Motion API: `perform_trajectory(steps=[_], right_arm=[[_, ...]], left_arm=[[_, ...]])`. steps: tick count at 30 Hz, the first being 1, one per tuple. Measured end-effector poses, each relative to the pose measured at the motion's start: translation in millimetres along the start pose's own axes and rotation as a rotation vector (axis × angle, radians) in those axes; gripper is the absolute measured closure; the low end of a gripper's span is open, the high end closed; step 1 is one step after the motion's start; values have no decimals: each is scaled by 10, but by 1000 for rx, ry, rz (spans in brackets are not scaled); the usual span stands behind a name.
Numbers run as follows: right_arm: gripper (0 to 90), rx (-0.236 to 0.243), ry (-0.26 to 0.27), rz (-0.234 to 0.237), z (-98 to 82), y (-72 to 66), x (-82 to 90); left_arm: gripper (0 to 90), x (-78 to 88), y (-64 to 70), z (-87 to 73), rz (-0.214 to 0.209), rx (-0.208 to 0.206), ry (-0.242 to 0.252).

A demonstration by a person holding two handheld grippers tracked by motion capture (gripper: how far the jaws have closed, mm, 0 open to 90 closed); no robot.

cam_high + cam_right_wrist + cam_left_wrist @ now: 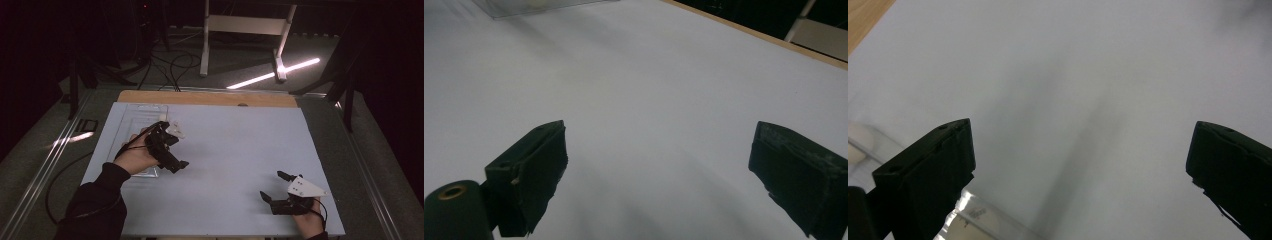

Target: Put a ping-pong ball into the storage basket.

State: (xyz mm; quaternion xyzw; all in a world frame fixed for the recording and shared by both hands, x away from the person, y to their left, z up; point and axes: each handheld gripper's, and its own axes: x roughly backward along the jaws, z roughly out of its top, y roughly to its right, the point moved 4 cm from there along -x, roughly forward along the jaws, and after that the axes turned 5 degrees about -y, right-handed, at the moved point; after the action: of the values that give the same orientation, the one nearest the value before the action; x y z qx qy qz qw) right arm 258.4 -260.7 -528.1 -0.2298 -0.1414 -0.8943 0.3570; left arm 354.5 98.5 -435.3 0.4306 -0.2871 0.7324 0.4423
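Observation:
My left gripper hovers at the left of the white sheet, held by a hand in a dark sleeve, just over the right edge of a clear plastic tray. In the left gripper view its jaws stand wide apart over bare sheet with nothing between them, and the tray's rim runs under the left jaw. My right gripper sits low near the front right corner of the sheet. It is open too, with only white sheet between its jaws. The tray lies far ahead of it.
A bare wooden strip of the table runs along the far edge of the sheet. Beyond it stand a white frame, cables on the floor and a bright light streak. A small pale object lies at the tray's far right.

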Motion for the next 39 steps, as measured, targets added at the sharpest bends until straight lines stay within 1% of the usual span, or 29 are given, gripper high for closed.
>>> perform_trajectory(steps=[4,6,8,10,11,12,14,16,17,19,20,23,25,28,30,34,35,36,37,39], right_arm=[[86,-1,1,-1,1,1,2],[85,-3,1,0,1,0,2],[85,0,1,-1,2,1,3],[85,0,1,-1,2,1,2],[85,0,0,-1,1,0,2],[85,-1,0,1,1,-1,1],[85,-1,0,0,0,0,0],[85,-3,0,1,0,-1,-1],[85,-2,-1,1,-1,0,-2],[85,-2,-2,1,-2,0,-3],[85,-2,-2,1,-1,0,-2],[85,-2,-2,0,-3,2,-5],[85,-3,-4,2,-4,3,-7],[85,1,-1,2,1,-1,-5],[85,4,-1,0,0,3,-6],[85,-1,-2,1,-1,3,-6],[85,-1,-2,1,-1,3,-6],[85,-2,-2,2,-1,1,-5],[85,1,-3,3,-1,-1,-9],[85,-1,-4,4,-2,-3,-9]], left_arm=[[6,-56,60,33,-14,-13,4],[6,-63,72,39,-18,-11,7],[6,-93,118,63,-30,-18,16],[6,-118,147,73,-31,-22,18],[6,-141,174,78,-44,-22,21],[6,-159,190,80,-44,-25,18],[6,-197,222,84,-55,-34,12],[6,-237,248,87,-56,-36,11],[6,-252,261,88,-63,-39,10],[6,-278,280,93,-63,-40,15],[6,-294,299,97,-76,-39,21],[6,-320,336,110,-98,-41,39],[6,-341,366,121,-105,-47,47],[6,-394,424,135,-109,-65,43],[6,-432,467,141,-121,-73,39],[6,-512,548,144,-138,-86,43],[6,-512,548,144,-138,-86,43],[6,-572,603,135,-150,-95,39],[6,-594,623,128,-150,-103,34],[6,-642,665,119,-159,-104,32]])
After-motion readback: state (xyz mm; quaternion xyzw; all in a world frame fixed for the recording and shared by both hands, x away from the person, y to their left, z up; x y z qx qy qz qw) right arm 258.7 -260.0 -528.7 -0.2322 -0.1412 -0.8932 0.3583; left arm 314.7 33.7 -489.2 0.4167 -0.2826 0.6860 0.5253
